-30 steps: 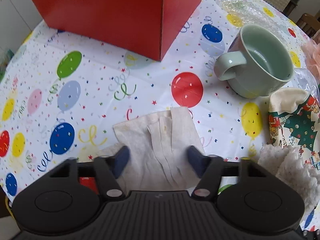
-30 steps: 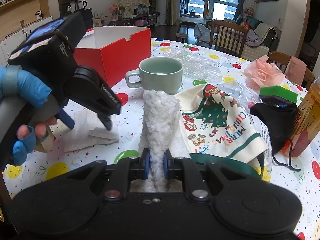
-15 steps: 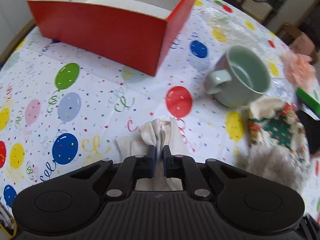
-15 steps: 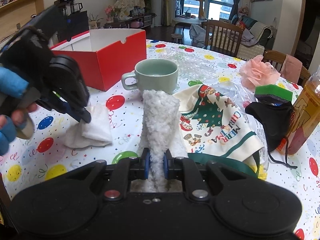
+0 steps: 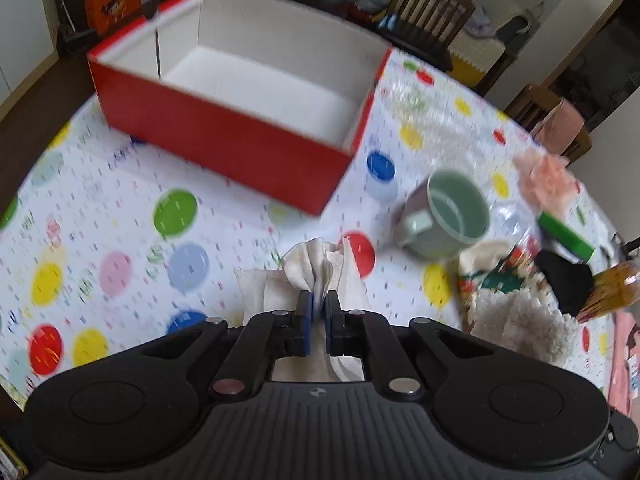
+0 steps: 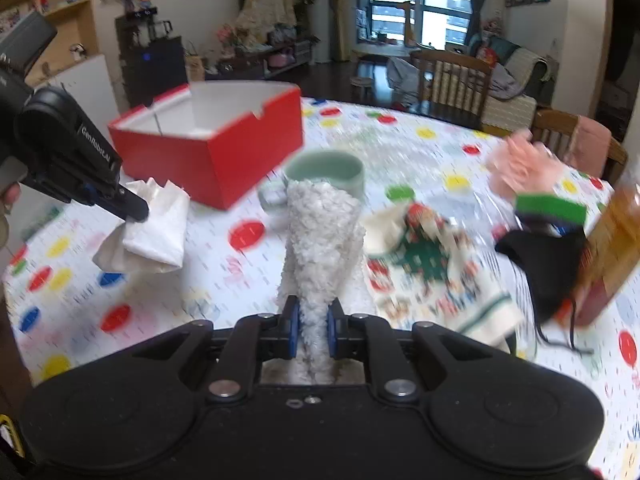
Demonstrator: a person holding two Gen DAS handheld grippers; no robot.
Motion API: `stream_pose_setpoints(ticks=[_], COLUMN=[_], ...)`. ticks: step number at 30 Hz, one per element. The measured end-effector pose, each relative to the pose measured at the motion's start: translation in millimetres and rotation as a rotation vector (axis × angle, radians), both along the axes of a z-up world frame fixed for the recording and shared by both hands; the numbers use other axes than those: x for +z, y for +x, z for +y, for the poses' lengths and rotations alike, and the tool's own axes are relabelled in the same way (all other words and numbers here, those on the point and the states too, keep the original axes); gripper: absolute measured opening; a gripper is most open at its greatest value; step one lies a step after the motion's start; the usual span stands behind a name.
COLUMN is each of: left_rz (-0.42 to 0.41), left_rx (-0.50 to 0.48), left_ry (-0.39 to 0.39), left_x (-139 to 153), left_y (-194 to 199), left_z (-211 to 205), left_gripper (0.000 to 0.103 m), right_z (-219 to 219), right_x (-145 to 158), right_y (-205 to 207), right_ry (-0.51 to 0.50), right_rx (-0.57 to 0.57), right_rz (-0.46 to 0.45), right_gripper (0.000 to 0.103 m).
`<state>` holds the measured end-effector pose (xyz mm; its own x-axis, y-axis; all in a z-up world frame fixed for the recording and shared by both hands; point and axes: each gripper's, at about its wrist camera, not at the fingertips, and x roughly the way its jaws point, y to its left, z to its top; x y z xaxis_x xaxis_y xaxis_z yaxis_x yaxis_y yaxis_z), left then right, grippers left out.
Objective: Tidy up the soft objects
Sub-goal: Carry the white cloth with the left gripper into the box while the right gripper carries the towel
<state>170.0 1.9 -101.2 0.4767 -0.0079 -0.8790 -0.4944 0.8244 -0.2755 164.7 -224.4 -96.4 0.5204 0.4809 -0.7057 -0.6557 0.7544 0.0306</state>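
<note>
My left gripper [image 5: 318, 312] is shut on a white cloth [image 5: 316, 268] and holds it in the air above the balloon-print table; the cloth [image 6: 150, 236] hangs from it in the right wrist view, left of the red box. The open red box [image 5: 248, 144] with a white inside stands beyond it, and also shows in the right wrist view [image 6: 212, 160]. My right gripper [image 6: 314, 328] is shut on a fluffy white towel [image 6: 320, 236], lifted off the table. The towel also shows in the left wrist view [image 5: 524, 320] at the right.
A green mug [image 6: 326, 172] stands behind the towel. To the right lie a Christmas-print cloth [image 6: 432, 264], a pink puff [image 6: 520, 164], a green sponge [image 6: 550, 208], a black mask [image 6: 548, 264] and an amber bottle [image 6: 612, 240]. Chairs stand behind the table.
My left gripper closed on the white cloth and lifted it up off the table toward the red box. My right gripper rose with the fluffy towel.
</note>
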Motion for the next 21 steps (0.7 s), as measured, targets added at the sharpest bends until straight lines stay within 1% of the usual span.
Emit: stream_pose_setpoints(ticks=[7, 12, 16, 21], left_rz=[-0.081, -0.118, -0.131, -0.142], left_rx=[-0.018, -0.058, -0.107, -0.155], left_ry=[0.032, 0.059, 0.084, 0.125], left_x=[45.4, 65.2, 74.7, 84.0], left_y=[4.2, 19.2, 35.3, 54.4], left_z=[35.9, 68.3, 94.6, 128.1], left_gripper=[0.006, 0.006, 0.006, 0.006], right_z=[39.0, 78.7, 120.0, 172.1], right_x=[53.2, 84.1, 96.9, 100.3], right_y=[16.7, 39.1, 56.8, 80.4], right_ry=[0.035, 0.074, 0.083, 0.082], right_rx=[0.069, 0.096, 0.093, 0.074], right_rz=[-0.033, -0.006, 0.015, 0.038], right_gripper=[0.013, 0.013, 0.013, 0.013])
